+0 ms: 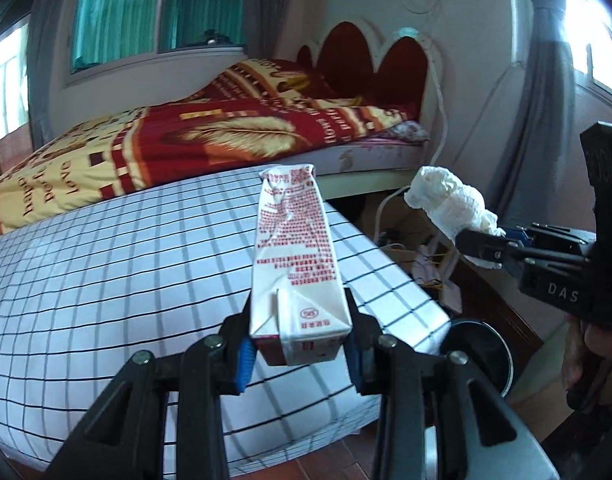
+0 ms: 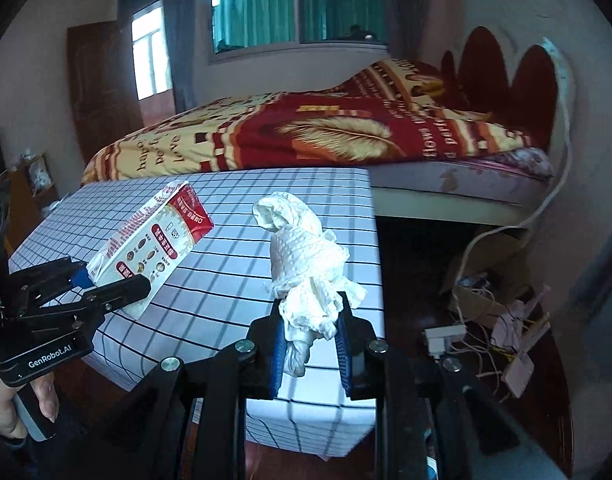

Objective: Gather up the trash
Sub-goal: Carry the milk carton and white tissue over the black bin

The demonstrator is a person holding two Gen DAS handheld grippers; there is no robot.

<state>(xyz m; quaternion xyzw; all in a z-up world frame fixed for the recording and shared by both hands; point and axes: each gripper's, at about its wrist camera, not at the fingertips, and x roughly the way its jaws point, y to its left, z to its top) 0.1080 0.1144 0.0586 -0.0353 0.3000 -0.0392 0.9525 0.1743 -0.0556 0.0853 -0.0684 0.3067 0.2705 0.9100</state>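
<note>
Main risk: left tongs (image 1: 300,344) are clamped only on the bottom end of the milk carton (image 1: 294,248), so the long body cantilevers out and could pivot or slip if swung fast; the carton is already creased near the top, so a harder squeeze likely crushes it. Right tongs (image 2: 311,344) are clamped on the crumpled tissue wad (image 2: 306,256), most of it loose above the pads, so a piece could tear off or pull free. Both items are held in the air above the checked desk (image 2: 226,280), bed (image 2: 306,136) behind. A dark round bin (image 1: 482,352) seems to sit at the desk's right edge, mostly hidden. Carton: white with red print, likely empty and light
</note>
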